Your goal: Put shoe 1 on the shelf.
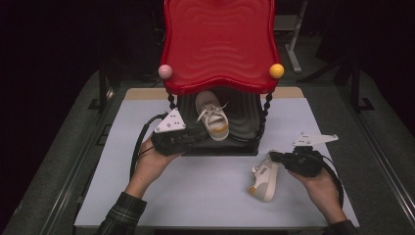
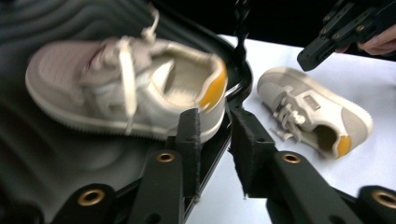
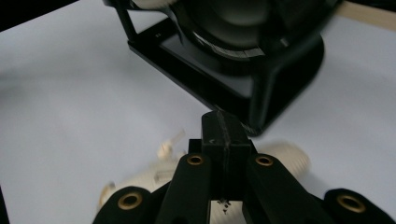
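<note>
Left tool (image 2: 212,128) gapped at shoe (image 2: 126,91) heel; right tool (image 3: 225,135) shut, empty.

Red, cream and black over a pale table

The rack's top shelf (image 1: 219,44) was glossy red with rippled ridges, its knobs pink (image 1: 165,71) and yellow (image 1: 276,71); the lower shelf (image 1: 244,122) black. Both shoes, one on the rack (image 1: 212,115) and one on the white table (image 1: 265,179), were cream with orange-yellow heels. The sleeve (image 1: 122,213) was dark green plaid.

Table (image 1: 147,191): pale, light-grey top, wooden strip along far edge. Black base of a red-topped stand (image 1: 219,147) sits at far centre. One white sneaker with orange heel patch (image 1: 265,178) lies on its side on the top, right of centre, near the stand's base.
</note>
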The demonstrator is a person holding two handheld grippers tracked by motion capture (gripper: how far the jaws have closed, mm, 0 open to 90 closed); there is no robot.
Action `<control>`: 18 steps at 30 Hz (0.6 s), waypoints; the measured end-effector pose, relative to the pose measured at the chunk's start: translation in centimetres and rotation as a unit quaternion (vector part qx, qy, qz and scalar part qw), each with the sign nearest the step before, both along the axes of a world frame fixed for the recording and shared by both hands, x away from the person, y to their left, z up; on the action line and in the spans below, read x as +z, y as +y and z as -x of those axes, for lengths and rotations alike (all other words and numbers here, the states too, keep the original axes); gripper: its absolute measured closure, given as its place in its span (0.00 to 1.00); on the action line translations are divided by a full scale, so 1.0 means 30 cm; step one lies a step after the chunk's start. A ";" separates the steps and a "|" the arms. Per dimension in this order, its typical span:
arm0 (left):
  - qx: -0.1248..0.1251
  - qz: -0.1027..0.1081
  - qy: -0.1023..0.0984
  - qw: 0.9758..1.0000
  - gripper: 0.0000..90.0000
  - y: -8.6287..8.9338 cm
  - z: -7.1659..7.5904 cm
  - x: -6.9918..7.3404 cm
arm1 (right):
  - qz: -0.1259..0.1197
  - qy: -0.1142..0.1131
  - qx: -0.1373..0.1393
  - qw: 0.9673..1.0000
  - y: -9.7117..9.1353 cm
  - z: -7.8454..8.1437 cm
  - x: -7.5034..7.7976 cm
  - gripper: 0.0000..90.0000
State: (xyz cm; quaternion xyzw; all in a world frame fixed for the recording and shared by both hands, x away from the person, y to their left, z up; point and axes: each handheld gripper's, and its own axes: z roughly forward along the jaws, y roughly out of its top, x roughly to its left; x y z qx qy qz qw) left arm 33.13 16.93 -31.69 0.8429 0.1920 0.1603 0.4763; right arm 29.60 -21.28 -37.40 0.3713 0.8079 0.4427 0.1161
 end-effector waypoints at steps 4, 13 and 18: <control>0.017 -0.015 0.021 1.000 0.99 0.002 -0.015 -0.048 | 0.001 -0.008 0.022 1.000 0.091 -0.051 0.018 1.00; 0.032 -0.026 0.027 0.999 1.00 -0.027 -0.050 -0.087 | -0.012 -0.026 0.060 0.998 0.221 -0.133 0.055 1.00; 0.041 -0.025 0.027 0.998 1.00 -0.044 -0.063 -0.094 | -0.011 -0.038 0.073 0.997 0.266 -0.165 0.075 1.00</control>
